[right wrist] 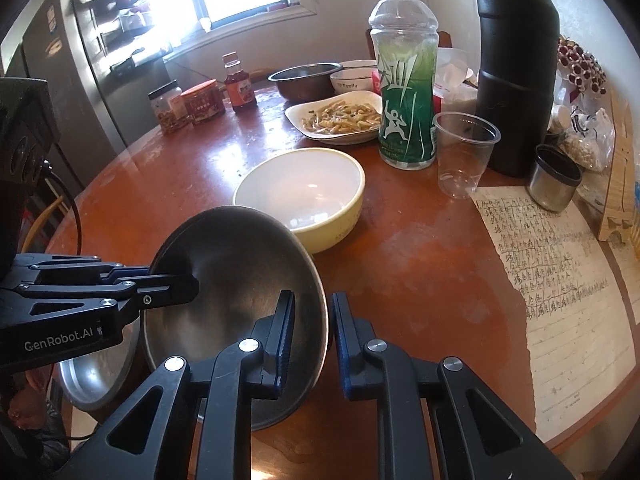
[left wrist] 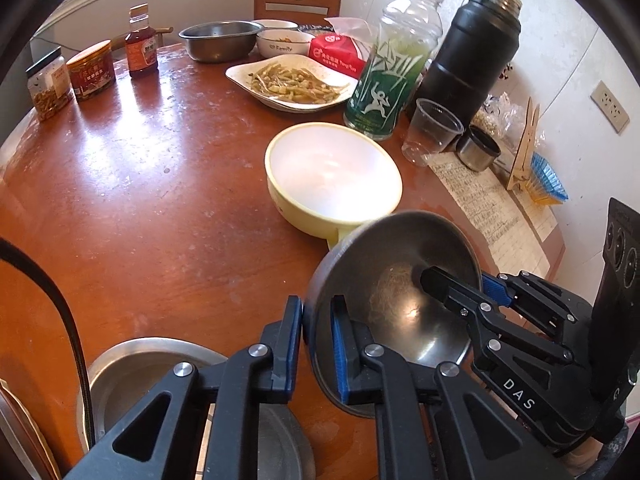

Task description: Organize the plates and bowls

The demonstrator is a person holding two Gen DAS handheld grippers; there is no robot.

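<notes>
My left gripper (left wrist: 316, 344) points steeply down, its blue pads clamped on the near rim of the steel bowl (left wrist: 404, 280). My right gripper (right wrist: 312, 344) angles down too, pinching the opposite rim, one finger (right wrist: 280, 336) inside and the other outside.

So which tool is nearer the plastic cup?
Right. The right tool grips the steel bowl at the rim on the side toward the cup; the left tool grips the opposite rim, farther from it.
</notes>
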